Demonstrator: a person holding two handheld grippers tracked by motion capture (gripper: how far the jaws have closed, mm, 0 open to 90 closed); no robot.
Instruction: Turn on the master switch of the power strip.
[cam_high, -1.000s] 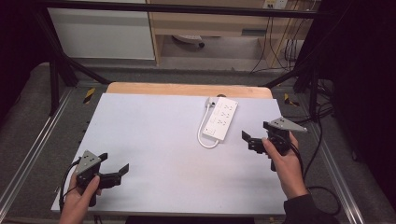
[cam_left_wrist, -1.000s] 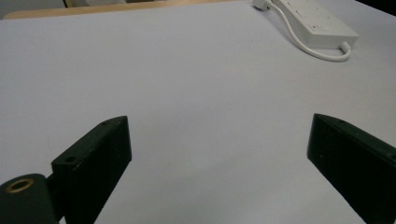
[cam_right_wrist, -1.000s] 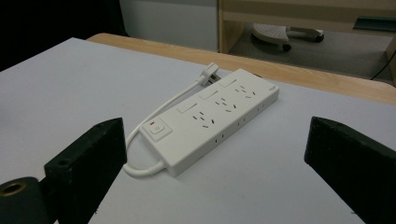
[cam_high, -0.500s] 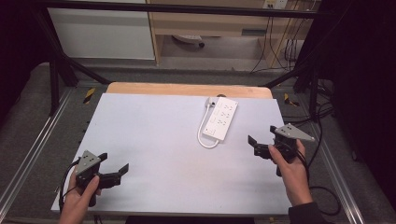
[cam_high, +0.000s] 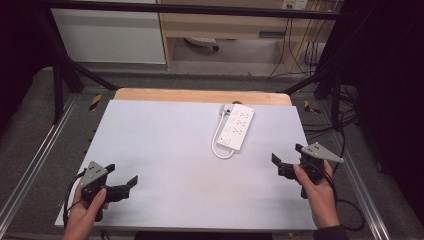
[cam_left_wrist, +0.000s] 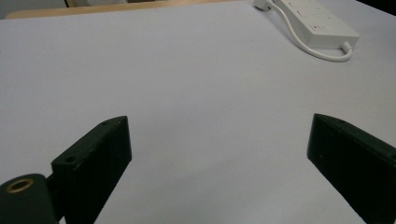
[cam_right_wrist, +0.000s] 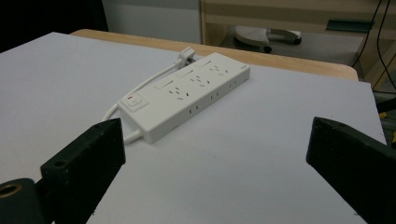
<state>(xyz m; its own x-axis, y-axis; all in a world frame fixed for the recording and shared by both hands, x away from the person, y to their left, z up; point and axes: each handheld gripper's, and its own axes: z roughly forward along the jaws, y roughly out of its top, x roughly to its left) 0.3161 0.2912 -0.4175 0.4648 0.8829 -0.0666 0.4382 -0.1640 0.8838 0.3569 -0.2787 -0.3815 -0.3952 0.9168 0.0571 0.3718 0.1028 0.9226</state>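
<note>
A white power strip (cam_high: 236, 126) lies on the pale table top (cam_high: 165, 145), right of centre toward the back, with its white cord (cam_high: 217, 145) looped along its left side and its plug by the far end. My right gripper (cam_high: 287, 156) hovers near the table's right edge, below and right of the strip, open and empty. In the right gripper view the power strip (cam_right_wrist: 184, 95) lies ahead between the spread jaws. My left gripper (cam_high: 121, 176) is open and empty at the near left corner. The left gripper view has the power strip (cam_left_wrist: 317, 23) far off at top right.
A wooden board edge (cam_high: 200, 95) runs along the table's back. Metal frame rails (cam_high: 35, 160) flank both sides, with cables (cam_high: 345, 130) on the floor at right. A shelf unit (cam_high: 235, 25) stands beyond the table.
My right gripper has drawn back toward the near right edge, away from the power strip. The left gripper has stayed put.
</note>
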